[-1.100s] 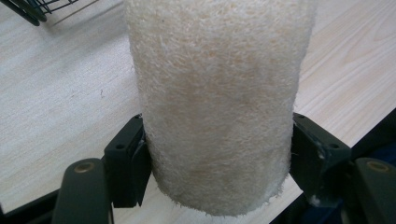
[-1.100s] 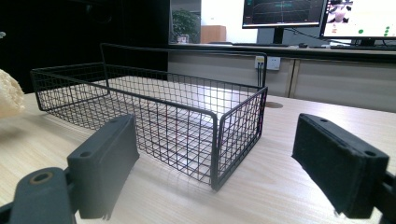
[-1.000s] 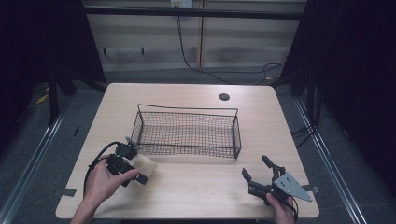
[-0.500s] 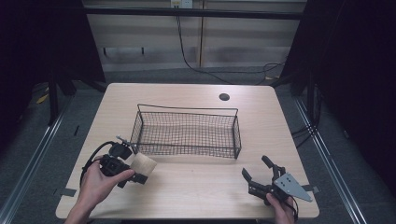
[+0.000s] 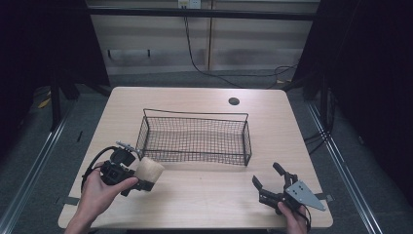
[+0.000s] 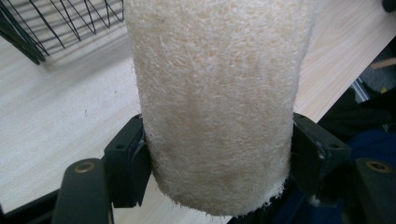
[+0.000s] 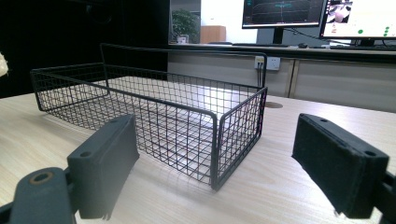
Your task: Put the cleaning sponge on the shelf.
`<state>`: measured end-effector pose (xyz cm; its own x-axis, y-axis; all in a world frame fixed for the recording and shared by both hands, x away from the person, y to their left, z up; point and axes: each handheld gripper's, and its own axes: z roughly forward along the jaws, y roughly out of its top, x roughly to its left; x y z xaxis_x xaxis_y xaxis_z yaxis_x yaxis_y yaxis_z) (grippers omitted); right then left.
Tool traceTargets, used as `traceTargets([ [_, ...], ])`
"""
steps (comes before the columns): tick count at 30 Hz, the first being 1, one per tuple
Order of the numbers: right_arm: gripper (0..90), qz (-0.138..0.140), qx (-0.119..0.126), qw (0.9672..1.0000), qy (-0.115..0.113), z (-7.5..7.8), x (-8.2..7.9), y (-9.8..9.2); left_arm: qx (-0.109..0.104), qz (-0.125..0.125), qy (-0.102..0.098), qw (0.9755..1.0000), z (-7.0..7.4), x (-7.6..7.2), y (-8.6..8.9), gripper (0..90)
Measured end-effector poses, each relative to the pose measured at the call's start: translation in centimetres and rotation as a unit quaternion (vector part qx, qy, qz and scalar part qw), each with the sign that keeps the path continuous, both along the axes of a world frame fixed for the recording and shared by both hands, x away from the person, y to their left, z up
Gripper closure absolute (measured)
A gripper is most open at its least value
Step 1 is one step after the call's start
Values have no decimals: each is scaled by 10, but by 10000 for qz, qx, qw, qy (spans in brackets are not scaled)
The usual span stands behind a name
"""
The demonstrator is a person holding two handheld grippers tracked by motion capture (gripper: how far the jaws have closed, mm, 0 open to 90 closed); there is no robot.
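Left tongs (image 5: 146,181) clenched on a pale fibrous sponge roll (image 5: 149,170), lifted nearer the basket's corner than a second ago. Right tongs (image 5: 271,184) spread wide, unmoved. Beyond: black wire-mesh basket (image 5: 195,139), rectangular, on the light wood-grain desk (image 5: 204,195).

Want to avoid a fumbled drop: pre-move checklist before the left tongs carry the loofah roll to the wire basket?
1. Grip: left tongs shut on the loofah roll, one jaw on each side: ok.
2. Grip depth: jaws clamp the roll near its lower end: not ok, it might tilt.
3. Roll off the table: cannot tell from the high view.
4. Wire basket has nothing in it, so there is room: ok.
5. Right tongs open, near the table's front edge, apart from the basket and the path: ok.
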<state>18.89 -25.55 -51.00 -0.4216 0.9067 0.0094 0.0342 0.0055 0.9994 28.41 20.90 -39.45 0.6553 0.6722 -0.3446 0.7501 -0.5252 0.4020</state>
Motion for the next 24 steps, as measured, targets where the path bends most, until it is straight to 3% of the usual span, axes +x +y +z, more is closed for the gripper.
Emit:
traceTargets([
  [9,135,-4,-15,10000,0,0,0,0,-193,-64,-139,9997,9,-1,2,301],
  [19,135,-1,-33,10000,1,0,1,0,-165,-117,-164,9997,18,2,-2,301],
  [24,135,-7,-27,10000,4,0,1,-1,-237,-68,-286,9993,24,6,-4,301],
])
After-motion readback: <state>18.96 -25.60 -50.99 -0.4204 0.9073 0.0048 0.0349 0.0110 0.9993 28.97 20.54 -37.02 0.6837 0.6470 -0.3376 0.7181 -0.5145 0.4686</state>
